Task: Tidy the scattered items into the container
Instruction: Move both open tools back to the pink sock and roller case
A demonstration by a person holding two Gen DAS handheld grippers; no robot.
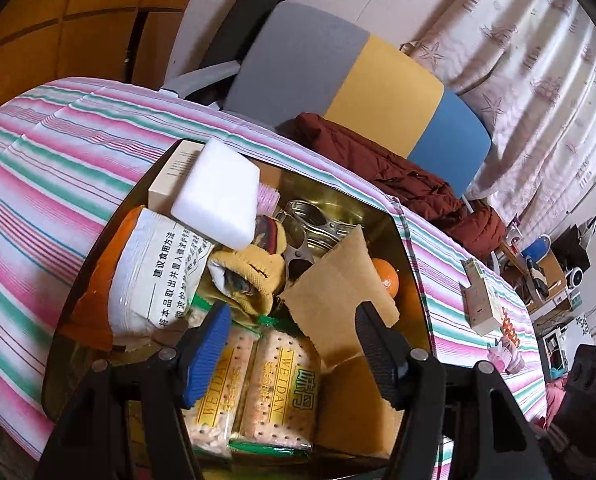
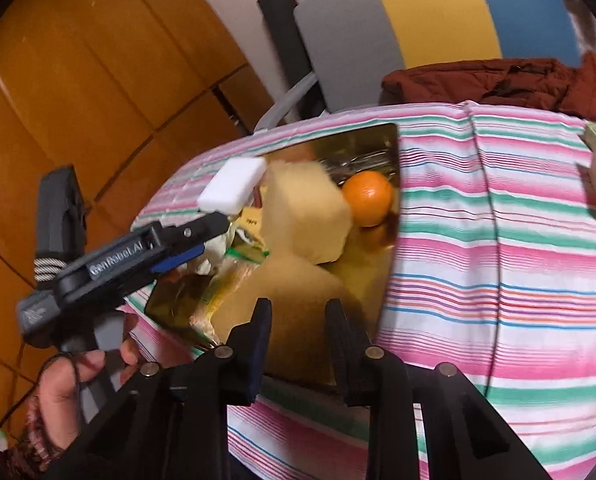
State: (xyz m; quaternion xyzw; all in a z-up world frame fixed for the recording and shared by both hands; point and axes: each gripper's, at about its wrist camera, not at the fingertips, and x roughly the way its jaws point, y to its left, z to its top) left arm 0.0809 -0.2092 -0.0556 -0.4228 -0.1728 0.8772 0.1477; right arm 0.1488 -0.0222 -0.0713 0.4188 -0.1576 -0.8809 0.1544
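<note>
Item: gold tin (image 1: 412, 248), the container, set on a striped cloth (image 1: 50, 168) and already heaped. Contents, placed relative to the tin: a white sponge (image 1: 218, 196) lies on top at the far left corner, over a cream box (image 1: 174, 176); a white packet (image 1: 158, 276) with printed characters leans on the left wall; a yellow sock (image 1: 254, 276) sits at the centre; metal tongs (image 1: 310, 224) lie along the far wall; an orange (image 1: 386, 278) rests in the right corner; a tan cloth (image 1: 338, 292) is draped from centre to near right; two biscuit packs (image 1: 258, 384) lie at the near edge. Still outside the tin, well to its right on the cloth: a small carton (image 1: 480, 300) and a pink trinket (image 1: 506, 354). Left gripper (image 1: 294, 340): jaws apart, nothing between them, hovering over the biscuit packs. Right gripper (image 2: 298, 332): jaws narrowly apart, empty as far as can be seen, poised above the tin's near wall. Step judged in hand: clearing away from the tin so that the remaining stray pieces can be fetched. Handling advice: the carton is best approached by the right gripper, jaws widened first and closed across its narrow sides; it is best lowered onto the tan cloth, since the sponge looks precariously perched and could be knocked out. Not determinable: the tin's floor, anything under the tan cloth, the trinket's nature, the packet's orange backing, and the carton's label, which is cut off in the right wrist view.
</note>
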